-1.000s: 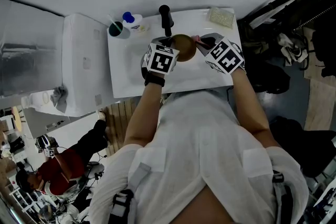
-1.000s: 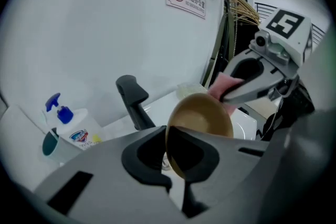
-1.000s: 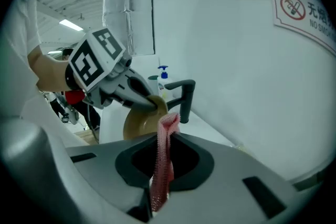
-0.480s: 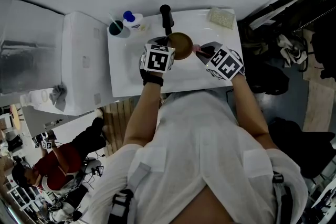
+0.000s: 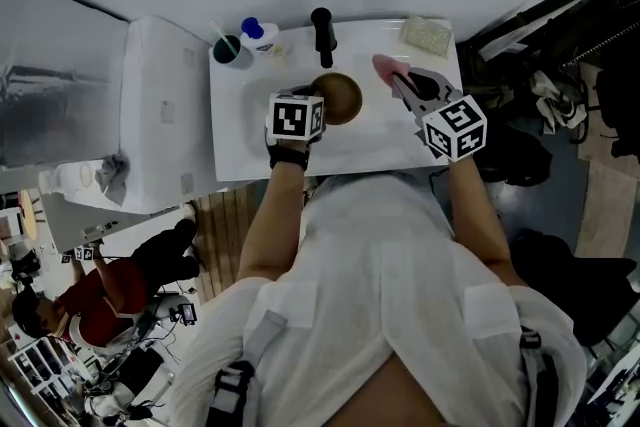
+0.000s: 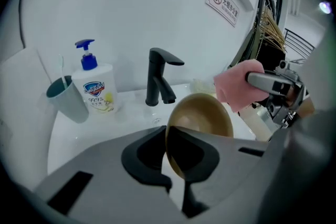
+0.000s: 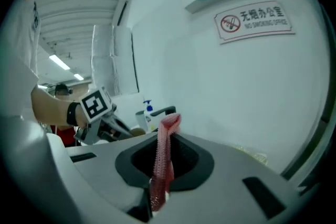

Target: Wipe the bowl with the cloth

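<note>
Left claw (image 6: 168,139): jaws closed hard on the rim of the bowl (image 6: 207,115), one pad on each side of the wall, with nothing else between them.
Right claw (image 7: 167,139): jaws pressed together on a fold of the cloth (image 7: 167,152), which stands up out of the grip as a thin pink strip.
Bowl: golden-brown and round, tipped steeply in the left claw's grip, in front of the faucet (image 6: 157,78) and over the middle of the white tabletop (image 5: 235,150). Whether its lower edge touches the surface I cannot tell.
Cloth: pink and bunched at the tip of the right claw. In the head view it is to the right of the bowl and apart from it (in the left gripper view it looks close to the far rim).
Faucet: black, upright at the back edge of the tabletop, its spout turned toward the bowl.
Soap bottle (image 6: 95,89): a white pump bottle with a blue top, left of the faucet.
Cup (image 6: 65,98): teal, just beside the soap bottle on its left, with a pale stick leaning in it.
Sponge (image 5: 422,33): a pale pad at the back right corner of the tabletop, beyond the cloth.
Sign (image 7: 254,21): a no-smoking notice on the white wall above.
</note>
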The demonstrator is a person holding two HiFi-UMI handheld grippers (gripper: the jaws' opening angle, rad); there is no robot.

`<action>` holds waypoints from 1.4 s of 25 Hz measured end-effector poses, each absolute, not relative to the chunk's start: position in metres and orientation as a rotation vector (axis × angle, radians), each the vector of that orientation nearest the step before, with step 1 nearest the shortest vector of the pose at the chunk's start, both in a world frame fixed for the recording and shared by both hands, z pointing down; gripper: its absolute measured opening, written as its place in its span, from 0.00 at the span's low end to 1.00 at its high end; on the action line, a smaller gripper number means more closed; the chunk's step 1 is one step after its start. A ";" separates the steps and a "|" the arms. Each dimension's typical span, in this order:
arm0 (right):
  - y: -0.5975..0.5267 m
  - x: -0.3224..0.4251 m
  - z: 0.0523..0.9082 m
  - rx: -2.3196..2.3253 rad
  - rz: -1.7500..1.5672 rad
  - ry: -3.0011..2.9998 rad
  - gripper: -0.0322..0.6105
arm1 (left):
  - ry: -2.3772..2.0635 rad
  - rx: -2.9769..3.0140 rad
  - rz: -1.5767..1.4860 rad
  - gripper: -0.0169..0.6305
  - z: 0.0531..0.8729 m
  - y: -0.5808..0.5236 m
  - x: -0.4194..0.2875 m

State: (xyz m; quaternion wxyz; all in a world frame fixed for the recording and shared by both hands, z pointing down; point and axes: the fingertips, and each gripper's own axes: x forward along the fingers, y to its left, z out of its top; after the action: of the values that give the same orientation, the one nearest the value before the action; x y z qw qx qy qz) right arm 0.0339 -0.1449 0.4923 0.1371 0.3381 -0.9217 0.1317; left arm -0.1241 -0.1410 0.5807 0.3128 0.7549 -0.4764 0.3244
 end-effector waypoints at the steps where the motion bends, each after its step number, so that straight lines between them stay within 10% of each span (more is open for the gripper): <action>1: -0.147 0.037 0.486 1.029 0.370 -2.713 0.11 | -1.259 1.984 0.856 0.05 0.581 -0.140 -0.125; 23: -0.156 0.056 0.371 1.386 -0.337 -2.782 0.11 | -1.281 2.022 0.713 0.05 0.557 -0.152 -0.110; 35: -0.163 0.062 0.344 1.434 -0.336 -2.832 0.11 | -1.641 2.598 0.282 0.05 0.393 -0.182 -0.094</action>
State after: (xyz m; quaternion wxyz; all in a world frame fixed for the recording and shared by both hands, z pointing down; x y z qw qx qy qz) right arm 0.0619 -0.1634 0.3435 -0.0252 0.4493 -0.8868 -0.1052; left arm -0.0943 -0.1819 0.3932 0.0281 0.8415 -0.5316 0.0915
